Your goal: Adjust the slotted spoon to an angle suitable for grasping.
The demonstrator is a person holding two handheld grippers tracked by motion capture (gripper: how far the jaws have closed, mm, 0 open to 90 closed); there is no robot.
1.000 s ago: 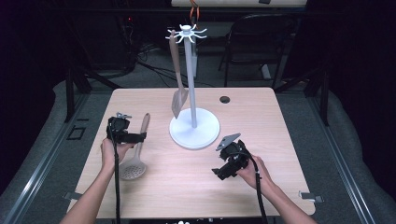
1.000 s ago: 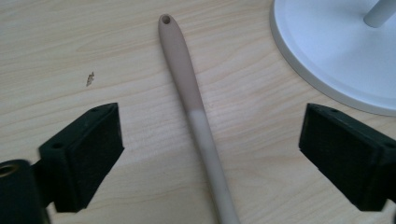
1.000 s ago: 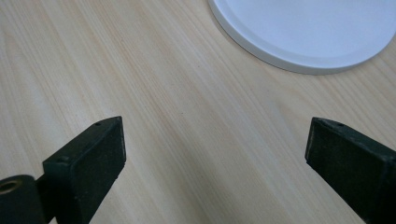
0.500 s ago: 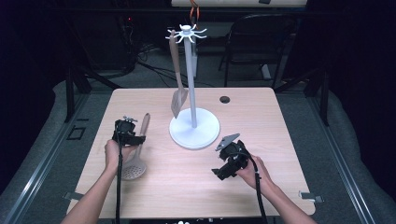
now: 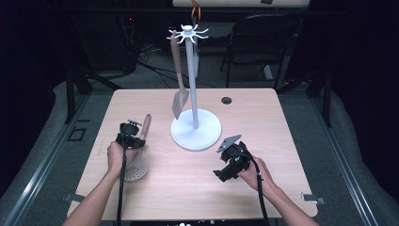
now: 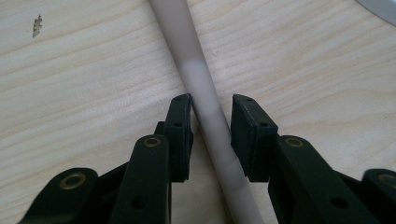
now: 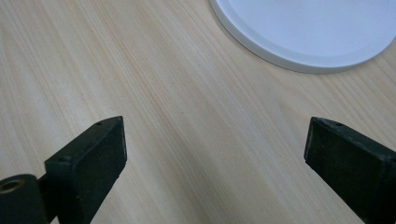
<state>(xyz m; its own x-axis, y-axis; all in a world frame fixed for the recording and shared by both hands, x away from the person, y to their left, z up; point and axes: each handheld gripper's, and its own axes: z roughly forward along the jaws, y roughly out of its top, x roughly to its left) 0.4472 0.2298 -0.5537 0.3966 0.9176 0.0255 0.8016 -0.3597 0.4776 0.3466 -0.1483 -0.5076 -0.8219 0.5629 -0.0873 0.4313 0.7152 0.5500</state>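
- Left gripper (image 5: 131, 136), left of centre in the high view, sits over the handle of a skimmer (image 5: 139, 155) lying flat on the table (image 5: 282, 122).
- Left gripper view: the handle (image 6: 205, 107) runs from top centre down between the jaws. Jaws have just been closing around it. One pad (image 6: 181, 135) touches or nearly touches the handle; a thin gap shows at the other pad. Not yet clamped.
- Skimmer's perforated head lies in the lower left of the high view, just below the left hand (image 5: 116, 157); the handle tip points toward upper centre.
- Right gripper (image 5: 225, 165), lower right of centre, is held low over bare wood, jaws spread wide with nothing between them.
- White stand (image 5: 195, 134) at centre; its base rim shows at the top of the right gripper view (image 7: 299, 32).
- A spatula (image 5: 179, 80) hangs from the stand's top hooks, blade near the base.
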